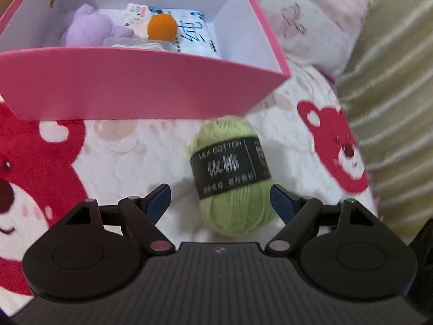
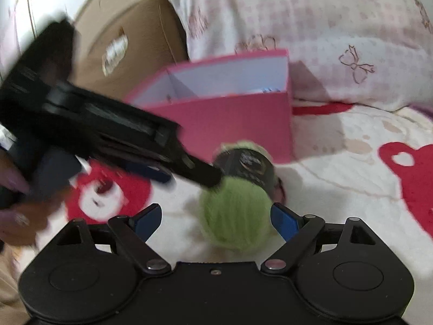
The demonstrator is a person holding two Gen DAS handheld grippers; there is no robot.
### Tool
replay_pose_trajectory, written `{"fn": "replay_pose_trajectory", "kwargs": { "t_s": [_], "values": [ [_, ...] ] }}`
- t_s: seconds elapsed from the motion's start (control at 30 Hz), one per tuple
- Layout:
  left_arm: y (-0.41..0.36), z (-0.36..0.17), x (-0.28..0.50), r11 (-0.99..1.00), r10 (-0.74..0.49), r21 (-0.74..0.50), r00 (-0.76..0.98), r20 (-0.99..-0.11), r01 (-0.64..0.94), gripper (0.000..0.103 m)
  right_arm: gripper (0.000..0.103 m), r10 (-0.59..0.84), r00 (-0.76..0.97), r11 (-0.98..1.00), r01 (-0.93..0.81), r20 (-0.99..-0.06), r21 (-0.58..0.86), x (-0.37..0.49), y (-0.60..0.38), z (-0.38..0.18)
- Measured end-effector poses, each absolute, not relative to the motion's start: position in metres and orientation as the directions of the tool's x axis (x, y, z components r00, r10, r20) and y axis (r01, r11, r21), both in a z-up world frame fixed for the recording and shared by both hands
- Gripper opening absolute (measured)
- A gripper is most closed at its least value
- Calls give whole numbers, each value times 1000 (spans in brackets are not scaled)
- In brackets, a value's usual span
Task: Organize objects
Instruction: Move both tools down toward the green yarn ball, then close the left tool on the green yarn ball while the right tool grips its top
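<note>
While both grippers frame it:
Left wrist: left gripper [image 1: 220, 199] jaws spread, empty; green yarn ball [image 1: 232, 178] lies between them on the blanket [image 1: 130, 157], before the pink box [image 1: 135, 86].
Right wrist: right gripper [image 2: 216, 216] equally open, likely steadying.

Left gripper [image 1: 220, 199]: jaws spread wide, blue-padded fingertips [image 1: 159, 203] well apart, one at 9 o'clock and one at 3 o'clock of the gap between them. Neither pad shows contact with anything. In the right wrist view the left gripper [image 2: 189, 173] enters from 10 o'clock, angled downward toward 4 o'clock, motion-blurred. The person's left hand [image 2: 16, 189] grips its handle at the 9 o'clock edge; detail is blurred.

Right gripper [image 2: 216, 219]: jaws spread wide, blue fingertips [image 2: 284, 220] at 9 and 3 o'clock, well apart, nothing clamped between them
</note>
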State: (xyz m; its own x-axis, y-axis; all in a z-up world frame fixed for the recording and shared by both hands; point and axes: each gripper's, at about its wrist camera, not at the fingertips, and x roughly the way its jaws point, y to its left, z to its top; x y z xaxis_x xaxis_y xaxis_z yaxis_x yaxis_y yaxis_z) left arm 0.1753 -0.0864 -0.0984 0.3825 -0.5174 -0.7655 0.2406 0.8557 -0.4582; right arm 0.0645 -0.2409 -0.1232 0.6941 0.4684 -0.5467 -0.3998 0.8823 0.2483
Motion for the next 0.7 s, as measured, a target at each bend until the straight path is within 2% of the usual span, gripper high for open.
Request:
{"fn": "replay_pose_trajectory", "kwargs": {
  "t_s": [0.13, 0.37, 0.5, 0.63, 0.7],
  "values": [
    [-90, -100, 178, 877, -479, -400, 409, -777, 266, 80, 90, 460, 680, 884, -409, -571, 225, 67, -239, -122],
    [-97, -105, 185, 866, -500, -420, 428, -753, 272, 79, 91, 437, 660, 898, -351, -611, 264, 80, -248, -122],
    [-97, -118, 188, 841, -539, -486, 425, -727, 237, 80, 91, 422, 639, 905, -333, -643, 264, 94, -250, -135],
    [-96, -133, 189, 837, -544, -505, 422, -725, 212, 83, 91, 486, 575, 874, -317, -658, 369, 108, -253, -149],
    [-92, -140, 190, 818, -567, -546, 420, -708, 183, 84, 91, 487, 562, 873, -323, -668, 365, 111, -248, -155]
  ]
}}
